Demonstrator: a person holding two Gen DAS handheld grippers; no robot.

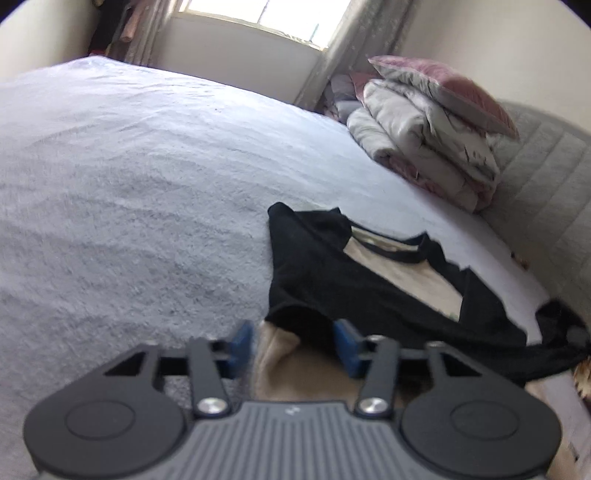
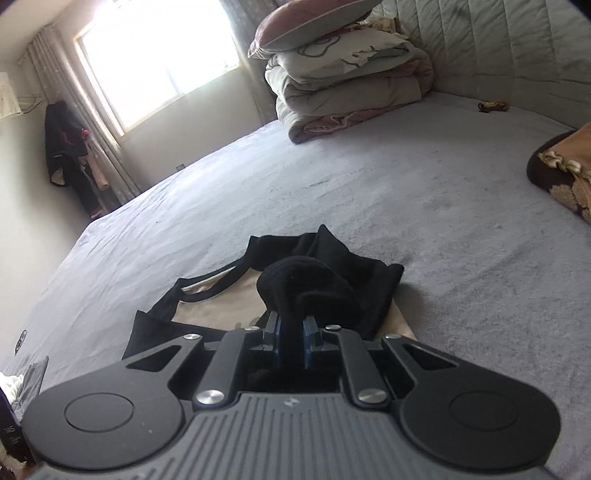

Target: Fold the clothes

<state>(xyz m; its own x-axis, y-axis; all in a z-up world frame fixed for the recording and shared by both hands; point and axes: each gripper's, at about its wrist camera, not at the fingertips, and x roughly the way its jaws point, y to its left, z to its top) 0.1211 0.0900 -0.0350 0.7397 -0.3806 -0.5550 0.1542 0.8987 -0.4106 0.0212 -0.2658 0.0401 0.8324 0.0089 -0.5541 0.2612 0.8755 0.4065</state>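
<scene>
The black-and-beige shirt [image 1: 369, 280] lies rumpled on my grey bedsheet [image 1: 129, 184], at about four o'clock in the left view. It looks light, limp and clingy, so I judge hems and sleeve ends the best holds. My right gripper [image 2: 294, 338] is clamped on a bunched black sleeve. My left gripper [image 1: 293, 343] straddles the shirt's near edge, blue pads [image 1: 240, 341] not yet pinching. Folded quilts [image 1: 424, 140] sit at one o'clock.

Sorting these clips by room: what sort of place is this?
A bedroom, most likely: a wide bed with a padded headboard, folded quilts stacked under a pillow, and a curtained window.
</scene>
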